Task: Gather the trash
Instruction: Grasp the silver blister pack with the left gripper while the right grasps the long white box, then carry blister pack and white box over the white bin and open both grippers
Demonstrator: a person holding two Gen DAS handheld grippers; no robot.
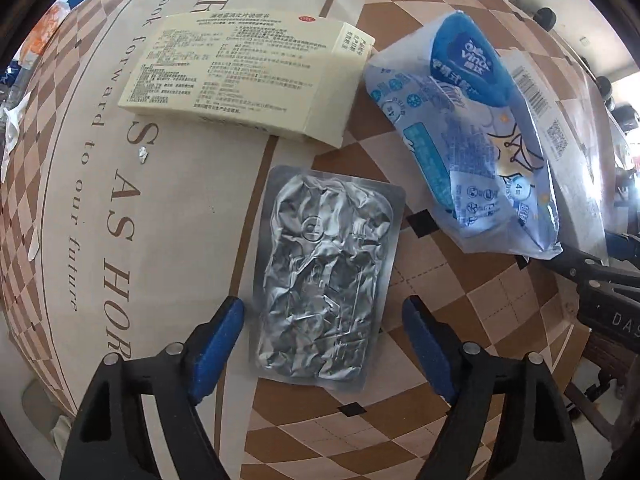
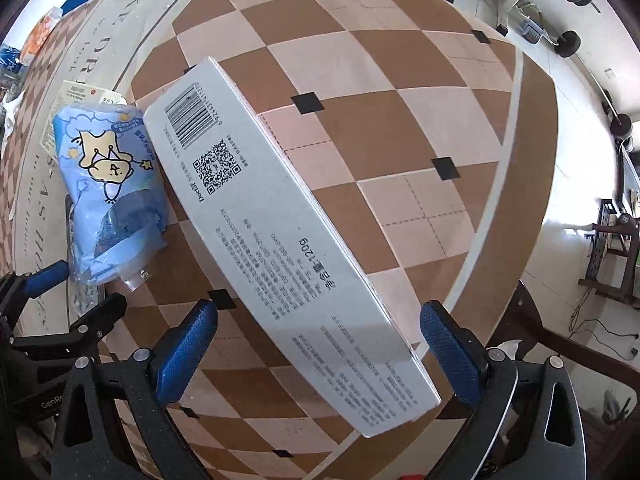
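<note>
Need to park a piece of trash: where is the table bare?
Bare checkered table right of the long white box, out to the edge. Crowded on its left: blue tissue wrapper, cream box and foil pack lie close together.

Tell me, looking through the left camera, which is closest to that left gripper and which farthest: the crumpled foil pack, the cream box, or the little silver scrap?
1. Foil blister pack: lies between the open fingers of the left gripper.
2. Silver scrap: farther out, to the left.
3. Cream box: farthest, beyond the pack.
</note>
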